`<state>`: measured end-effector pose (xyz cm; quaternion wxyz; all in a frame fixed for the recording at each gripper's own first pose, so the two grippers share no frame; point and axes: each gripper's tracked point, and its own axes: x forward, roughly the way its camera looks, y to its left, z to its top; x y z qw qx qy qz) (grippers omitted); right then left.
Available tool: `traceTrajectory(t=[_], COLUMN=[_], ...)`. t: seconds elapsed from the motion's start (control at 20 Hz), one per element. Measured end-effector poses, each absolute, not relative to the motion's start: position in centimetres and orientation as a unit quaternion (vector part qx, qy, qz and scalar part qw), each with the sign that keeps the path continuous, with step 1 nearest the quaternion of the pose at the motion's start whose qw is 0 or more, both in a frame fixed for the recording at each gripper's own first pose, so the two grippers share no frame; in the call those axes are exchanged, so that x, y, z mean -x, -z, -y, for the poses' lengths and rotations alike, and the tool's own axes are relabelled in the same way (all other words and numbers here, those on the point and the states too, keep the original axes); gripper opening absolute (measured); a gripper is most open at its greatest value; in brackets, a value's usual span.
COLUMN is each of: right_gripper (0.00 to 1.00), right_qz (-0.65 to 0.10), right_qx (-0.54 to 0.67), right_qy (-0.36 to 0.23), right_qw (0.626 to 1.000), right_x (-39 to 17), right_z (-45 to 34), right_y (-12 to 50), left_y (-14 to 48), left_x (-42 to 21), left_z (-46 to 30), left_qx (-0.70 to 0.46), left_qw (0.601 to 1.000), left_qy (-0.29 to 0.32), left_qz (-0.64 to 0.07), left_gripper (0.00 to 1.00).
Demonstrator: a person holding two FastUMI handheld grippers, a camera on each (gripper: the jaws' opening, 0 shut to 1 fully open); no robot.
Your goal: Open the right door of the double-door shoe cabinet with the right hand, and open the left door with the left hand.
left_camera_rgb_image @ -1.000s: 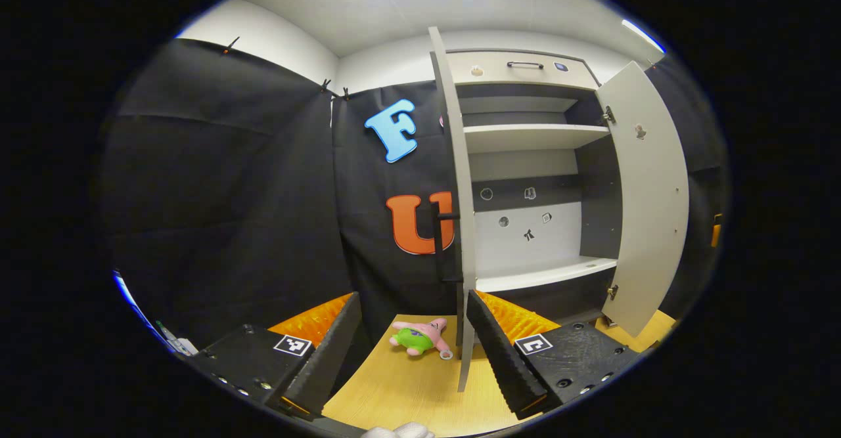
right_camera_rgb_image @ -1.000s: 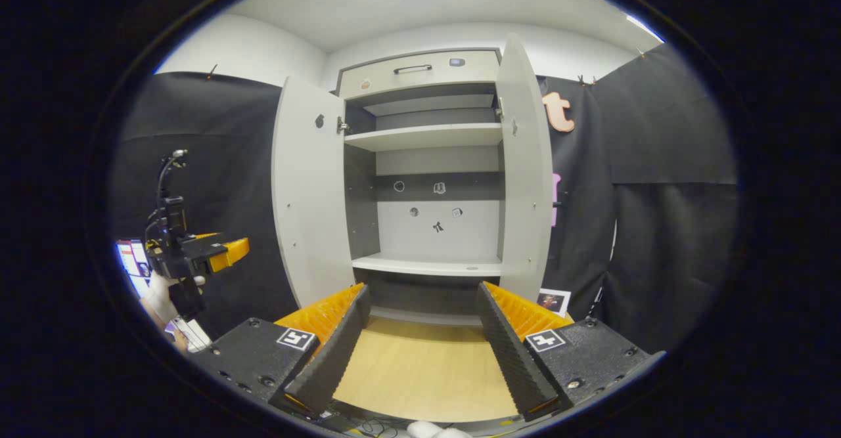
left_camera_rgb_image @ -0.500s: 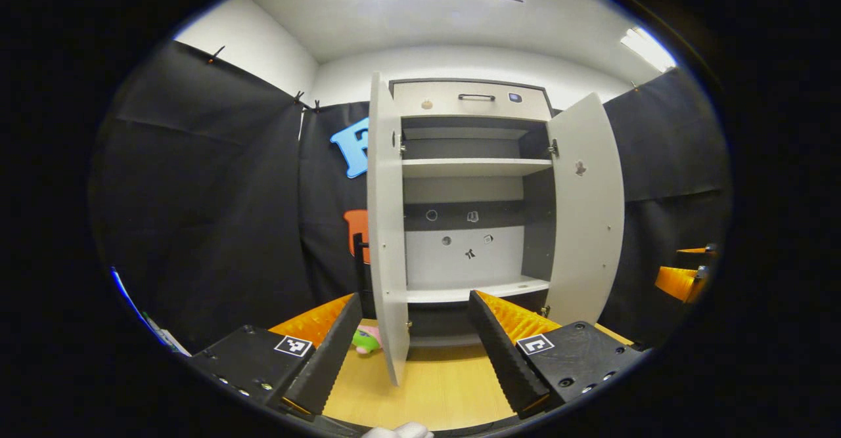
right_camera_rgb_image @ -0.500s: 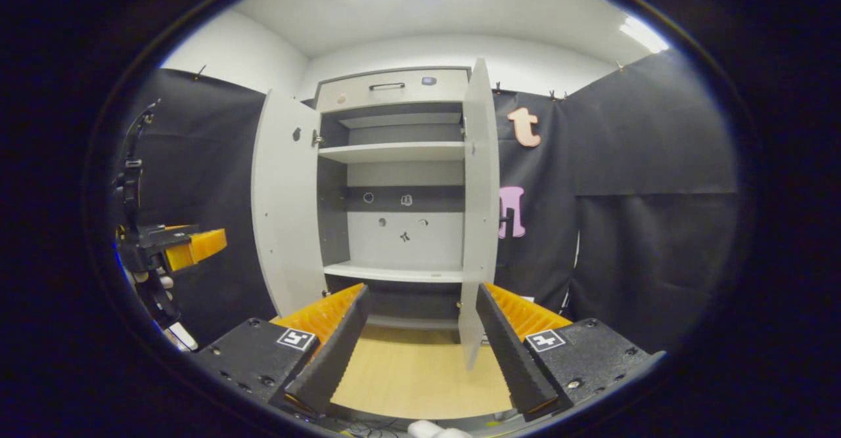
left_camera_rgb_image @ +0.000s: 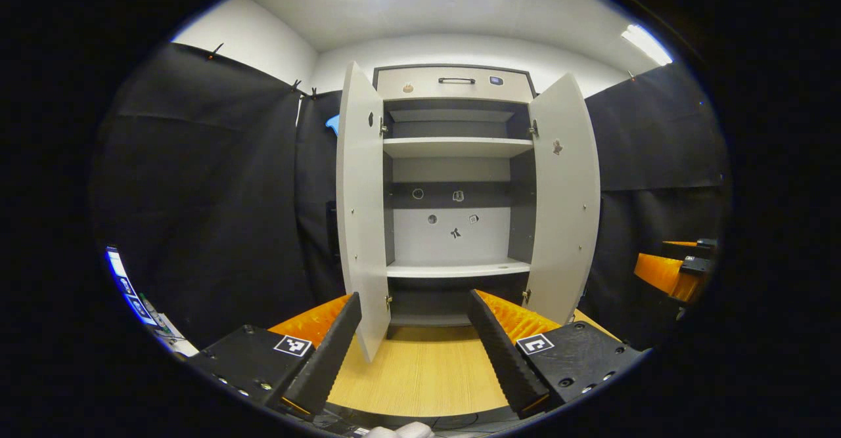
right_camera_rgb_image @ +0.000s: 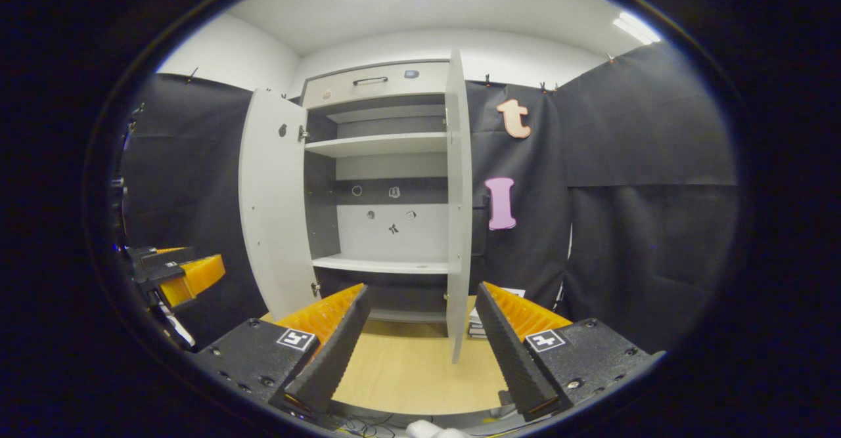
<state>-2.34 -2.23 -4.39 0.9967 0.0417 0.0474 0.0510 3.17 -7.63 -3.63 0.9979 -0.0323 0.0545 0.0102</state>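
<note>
The grey shoe cabinet [left_camera_rgb_image: 453,87] stands ahead with both doors swung wide. In the left gripper view its left door [left_camera_rgb_image: 360,201] and right door [left_camera_rgb_image: 566,195] flank empty shelves [left_camera_rgb_image: 456,147]. My left gripper [left_camera_rgb_image: 414,352] is open, held back from the cabinet with nothing between its fingers. The right gripper view has the left door [right_camera_rgb_image: 272,201] broad-on and the right door [right_camera_rgb_image: 458,195] nearly edge-on, with a dark handle behind it. My right gripper [right_camera_rgb_image: 420,352] is open and empty too. Each view catches the other gripper at its side, the right one [left_camera_rgb_image: 677,270] and the left one [right_camera_rgb_image: 174,274].
The cabinet stands on a light wooden floor panel [left_camera_rgb_image: 420,372]. A drawer with a dark handle [right_camera_rgb_image: 371,81] tops the cabinet. Black cloth walls close in both sides. A small stack of papers [right_camera_rgb_image: 478,323] lies right of the right door. A lit screen [left_camera_rgb_image: 128,290] glows at far left.
Both grippers have pulled back from the cabinet. The left view swung right, from the left door's edge to facing the cabinet; the plush toy has left view. The right view drifted right.
</note>
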Motion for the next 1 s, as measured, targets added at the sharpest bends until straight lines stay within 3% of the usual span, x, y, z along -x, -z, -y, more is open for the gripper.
traceTrajectory(t=[1.0], right_gripper=[1.00], right_qz=[-0.037], right_qx=[-0.043], right_qy=[-0.051], right_qw=[0.997], right_x=[3.6], right_z=[0.6], right_y=[4.0], left_y=[1.3], left_x=[-2.4], left_z=[8.1], left_qx=[0.020], left_qw=[0.999], left_qy=[0.021], left_qz=[-0.033], left_gripper=[0.97])
